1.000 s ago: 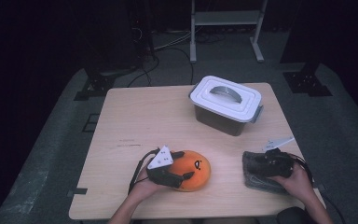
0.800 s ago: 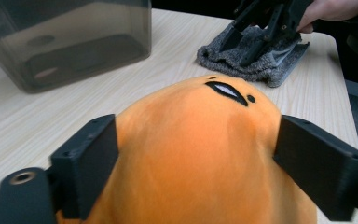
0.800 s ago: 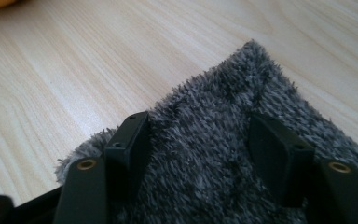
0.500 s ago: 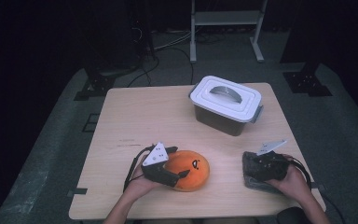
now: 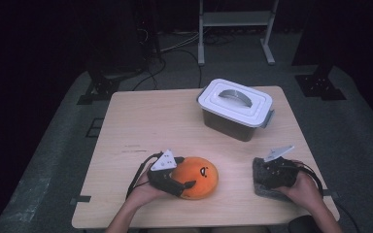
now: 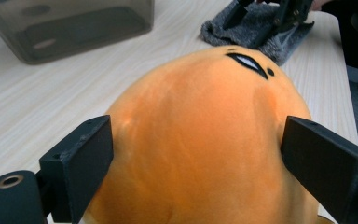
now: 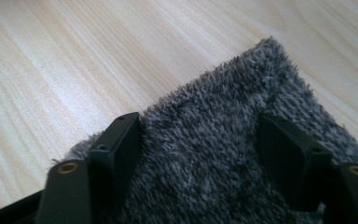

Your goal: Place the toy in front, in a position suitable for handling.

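Observation:
An orange round plush (image 5: 203,174) with a small drawn face lies near the table's front edge. My left gripper (image 5: 193,183) lies level against its left side. In the left gripper view the plush (image 6: 200,116) bulges between the two spread black jaws of the left gripper (image 6: 196,154), which have just been opening. A grey fuzzy cloth (image 5: 259,188) lies at the front right, with my right gripper (image 5: 271,175) set on it. In the right gripper view the cloth (image 7: 242,84) lies flat between the wide jaws of the right gripper (image 7: 198,140), which have just closed a little.
A lidded grey plastic box (image 5: 235,109) with a white lid and handle stands at the back right of the wooden table (image 5: 150,121). Its dark wall (image 6: 74,28) also shows beyond the plush. Dark floor, cables and stand legs surround the table.
The left gripper's grey plate has tipped up and its jaws stand wider around the plush. The right gripper has shifted slightly on the cloth. The plush, the cloth and the box stay in place.

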`<state>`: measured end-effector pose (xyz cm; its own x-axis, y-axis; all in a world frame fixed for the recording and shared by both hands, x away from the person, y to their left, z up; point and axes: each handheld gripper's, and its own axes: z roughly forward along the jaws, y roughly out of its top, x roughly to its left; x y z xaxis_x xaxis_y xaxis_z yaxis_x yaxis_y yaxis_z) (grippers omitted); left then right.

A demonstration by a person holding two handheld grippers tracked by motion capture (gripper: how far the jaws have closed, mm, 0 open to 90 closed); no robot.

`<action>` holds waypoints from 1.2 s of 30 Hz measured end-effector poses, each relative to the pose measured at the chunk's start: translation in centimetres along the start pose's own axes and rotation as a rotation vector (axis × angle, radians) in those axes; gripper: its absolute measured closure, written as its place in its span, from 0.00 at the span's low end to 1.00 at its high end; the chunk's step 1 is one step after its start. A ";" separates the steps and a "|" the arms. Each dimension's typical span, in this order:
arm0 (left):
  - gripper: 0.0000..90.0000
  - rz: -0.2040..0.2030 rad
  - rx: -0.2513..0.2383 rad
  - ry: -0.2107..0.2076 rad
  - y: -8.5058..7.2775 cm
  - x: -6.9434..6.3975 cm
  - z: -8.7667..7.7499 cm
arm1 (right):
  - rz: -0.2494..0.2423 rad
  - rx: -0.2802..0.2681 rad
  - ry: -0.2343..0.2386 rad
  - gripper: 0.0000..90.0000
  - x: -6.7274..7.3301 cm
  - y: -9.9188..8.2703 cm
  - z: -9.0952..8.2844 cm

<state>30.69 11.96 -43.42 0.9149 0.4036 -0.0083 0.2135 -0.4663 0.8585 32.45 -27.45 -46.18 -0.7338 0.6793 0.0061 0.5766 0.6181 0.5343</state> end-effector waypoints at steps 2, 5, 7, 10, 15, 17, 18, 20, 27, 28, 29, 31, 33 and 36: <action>0.10 0.005 -0.001 0.002 -0.1 0.0 0.0 | 0.003 0.010 -0.003 0.40 0.0 0.1 -0.1; 0.09 0.003 0.004 -0.005 -0.1 0.0 0.0 | 0.005 0.016 0.000 0.53 0.0 0.2 -0.3; 0.09 0.004 0.004 -0.006 -0.2 0.0 0.0 | 0.010 0.015 0.009 0.61 -0.1 0.2 -0.3; 0.09 -0.001 0.001 -0.007 -0.2 0.0 0.1 | 0.027 0.013 0.014 0.72 -0.4 0.2 -0.5; 0.09 0.002 0.003 -0.010 -0.2 0.0 0.1 | 0.046 0.014 0.061 0.85 -1.0 0.3 -0.6; 0.09 0.004 0.002 -0.011 -0.2 0.0 0.2 | 0.051 -0.004 0.113 0.86 -1.1 0.6 -0.9; 0.09 0.006 0.002 -0.012 -0.2 0.0 0.2 | 0.051 -0.031 0.135 0.86 -1.0 0.8 -1.1; 0.09 0.003 0.001 -0.013 -0.2 0.0 0.3 | 0.032 -0.099 0.169 0.87 -0.4 1.8 -2.1; 0.09 0.009 -0.002 -0.005 -0.1 -0.2 0.5 | -0.125 -0.296 0.320 0.86 4.8 7.2 -4.7; 0.09 0.010 -0.004 -0.003 -0.1 -0.3 0.5 | -0.147 -0.316 0.346 0.86 5.7 8.0 -4.7; 0.09 0.009 -0.006 -0.002 -0.1 -0.3 0.5 | -0.171 -0.326 0.365 0.86 6.5 8.6 -4.7; 0.09 0.011 -0.004 0.000 0.0 -0.4 0.5 | -0.209 -0.336 0.386 0.86 8.0 9.5 -4.3; 0.09 0.014 -0.004 0.002 0.0 -0.4 0.6 | -0.229 -0.342 0.402 0.86 9.1 10.1 -3.9; 0.09 0.007 -0.009 0.005 0.0 -0.4 0.7 | -0.245 -0.328 0.392 0.86 10.0 10.2 -3.0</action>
<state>30.56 11.28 -43.79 0.9145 0.4047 0.0003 0.2041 -0.4620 0.8631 29.94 -15.56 -38.12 -0.9469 0.2945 0.1289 0.2765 0.5414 0.7940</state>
